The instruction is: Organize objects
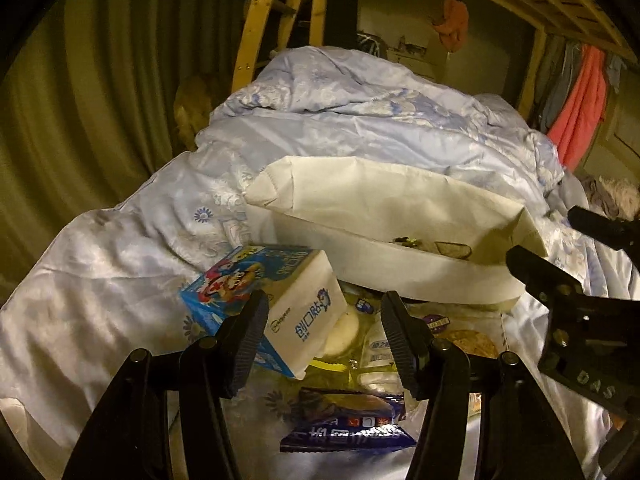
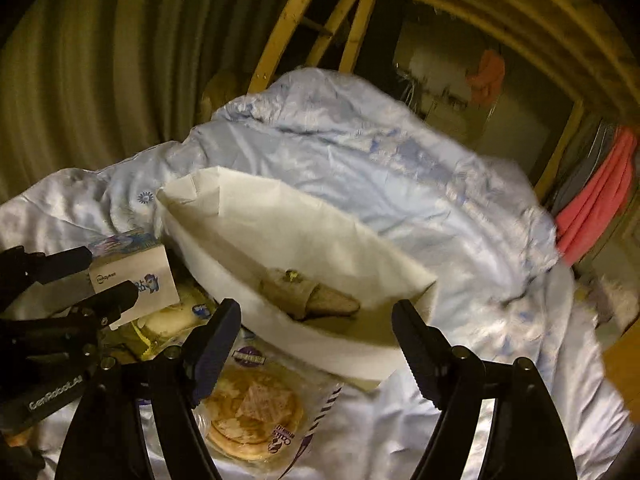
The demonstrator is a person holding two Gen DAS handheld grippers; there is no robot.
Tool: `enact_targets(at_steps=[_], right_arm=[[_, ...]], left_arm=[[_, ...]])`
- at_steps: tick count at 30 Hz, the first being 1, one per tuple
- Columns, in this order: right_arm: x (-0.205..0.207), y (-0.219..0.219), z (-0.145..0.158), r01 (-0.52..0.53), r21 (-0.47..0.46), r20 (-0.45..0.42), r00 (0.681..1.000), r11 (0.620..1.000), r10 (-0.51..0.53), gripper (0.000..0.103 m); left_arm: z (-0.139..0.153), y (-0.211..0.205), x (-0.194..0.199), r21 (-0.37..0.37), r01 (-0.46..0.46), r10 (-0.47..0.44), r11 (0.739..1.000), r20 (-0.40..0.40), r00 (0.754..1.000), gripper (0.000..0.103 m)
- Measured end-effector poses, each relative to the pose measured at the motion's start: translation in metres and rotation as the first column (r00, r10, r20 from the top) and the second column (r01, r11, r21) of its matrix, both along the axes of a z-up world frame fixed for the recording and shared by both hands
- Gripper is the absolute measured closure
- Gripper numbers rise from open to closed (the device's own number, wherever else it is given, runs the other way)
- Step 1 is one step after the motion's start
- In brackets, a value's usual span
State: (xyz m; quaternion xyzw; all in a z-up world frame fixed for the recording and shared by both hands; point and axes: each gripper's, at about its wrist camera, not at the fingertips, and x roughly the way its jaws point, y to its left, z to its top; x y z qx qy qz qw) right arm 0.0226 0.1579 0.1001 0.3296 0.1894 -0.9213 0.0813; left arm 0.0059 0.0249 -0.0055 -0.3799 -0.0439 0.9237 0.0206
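A white paper bag (image 1: 384,216) lies open on the bed quilt (image 1: 120,248), with a wrapped item inside (image 2: 316,298). My left gripper (image 1: 324,336) is open above a pile of snacks: a blue and white bandage box (image 1: 276,308) touches its left finger, a yellow packet (image 1: 348,332) lies between the fingers, a dark blue wrapper (image 1: 348,420) below. My right gripper (image 2: 316,348) is open just in front of the bag's (image 2: 280,240) near rim, above a packaged flat cake (image 2: 252,412). The bandage box (image 2: 136,280) also shows at the left, by the left gripper (image 2: 80,280).
A crumpled pale blue quilt (image 2: 380,168) covers the bed. A green curtain (image 1: 80,100) hangs on the left. Wooden bunk frame and ladder (image 1: 256,28) stand behind. Red and pink clothes (image 1: 580,108) hang at the right.
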Motion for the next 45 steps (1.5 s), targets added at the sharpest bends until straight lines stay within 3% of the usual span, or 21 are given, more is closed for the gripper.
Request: enact_targets(at_steps=[5, 13, 21, 25, 28, 29, 30, 32, 33, 34, 37, 38, 40, 43, 45], right_arm=[[0.009, -0.015, 0.003, -0.037, 0.103, -0.057, 0.997, 0.994, 0.043, 0.026], [0.012, -0.029, -0.009, -0.013, 0.294, -0.113, 0.992, 0.956, 0.048, 0.026], [0.012, -0.026, -0.011, -0.021, 0.259, -0.078, 0.996, 0.966, 0.043, 0.026], [0.0, -0.013, -0.016, -0.04, 0.128, 0.045, 0.998, 0.991, 0.034, 0.026], [-0.019, 0.01, -0.029, -0.025, -0.128, 0.243, 0.968, 0.991, 0.056, 0.026], [-0.028, 0.022, -0.039, 0.01, -0.232, 0.343, 0.937, 0.973, 0.072, 0.026], [-0.038, 0.032, -0.055, 0.064, -0.317, 0.458, 0.884, 0.946, 0.094, 0.026], [-0.05, 0.041, -0.087, 0.117, -0.373, 0.6, 0.787, 0.92, 0.143, 0.025], [-0.052, 0.042, -0.099, 0.111, -0.347, 0.601, 0.789, 0.931, 0.13, 0.025], [-0.051, 0.041, -0.105, 0.094, -0.305, 0.578, 0.809, 0.948, 0.105, 0.025], [-0.044, 0.032, -0.114, 0.005, -0.227, 0.422, 0.901, 0.974, 0.094, 0.007], [-0.043, 0.032, -0.116, -0.001, -0.228, 0.403, 0.91, 0.974, 0.095, 0.001], [-0.049, 0.04, -0.127, 0.021, -0.281, 0.415, 0.904, 0.959, 0.101, 0.0], [-0.06, 0.059, -0.14, 0.073, -0.418, 0.462, 0.875, 0.906, 0.143, 0.0], [-0.064, 0.068, -0.143, 0.104, -0.452, 0.469, 0.873, 0.886, 0.137, 0.0]], left_arm=[[0.001, 0.0, -0.001, 0.026, 0.01, -0.01, 1.0, 0.005, 1.0, 0.045], [0.002, 0.002, -0.001, 0.028, 0.008, -0.008, 1.0, 0.002, 1.0, 0.045], [0.003, 0.0, -0.001, 0.03, 0.008, -0.008, 1.0, 0.002, 1.0, 0.045], [0.001, -0.001, -0.002, 0.02, -0.007, 0.007, 1.0, 0.016, 1.0, 0.045], [-0.003, -0.006, -0.005, 0.021, -0.02, 0.019, 1.0, 0.035, 0.999, 0.045], [-0.003, -0.008, -0.005, 0.029, -0.024, 0.023, 0.999, 0.04, 0.999, 0.045], [-0.003, -0.009, -0.006, 0.033, -0.027, 0.026, 0.999, 0.043, 0.999, 0.045], [-0.004, -0.01, -0.006, 0.036, -0.034, 0.032, 0.999, 0.046, 0.998, 0.045], [-0.004, -0.01, -0.006, 0.036, -0.036, 0.035, 0.999, 0.047, 0.998, 0.045], [-0.004, -0.01, -0.006, 0.035, -0.038, 0.036, 0.999, 0.049, 0.998, 0.045], [-0.004, -0.007, -0.006, 0.03, -0.037, 0.035, 0.999, 0.054, 0.998, 0.045], [-0.005, -0.007, -0.006, 0.029, -0.037, 0.035, 0.999, 0.056, 0.998, 0.045], [-0.005, -0.006, -0.007, 0.027, -0.035, 0.033, 0.999, 0.059, 0.998, 0.045], [-0.007, -0.004, -0.008, 0.018, -0.033, 0.032, 0.999, 0.064, 0.997, 0.045], [-0.007, -0.002, -0.008, 0.01, -0.03, 0.03, 0.999, 0.063, 0.998, 0.045]])
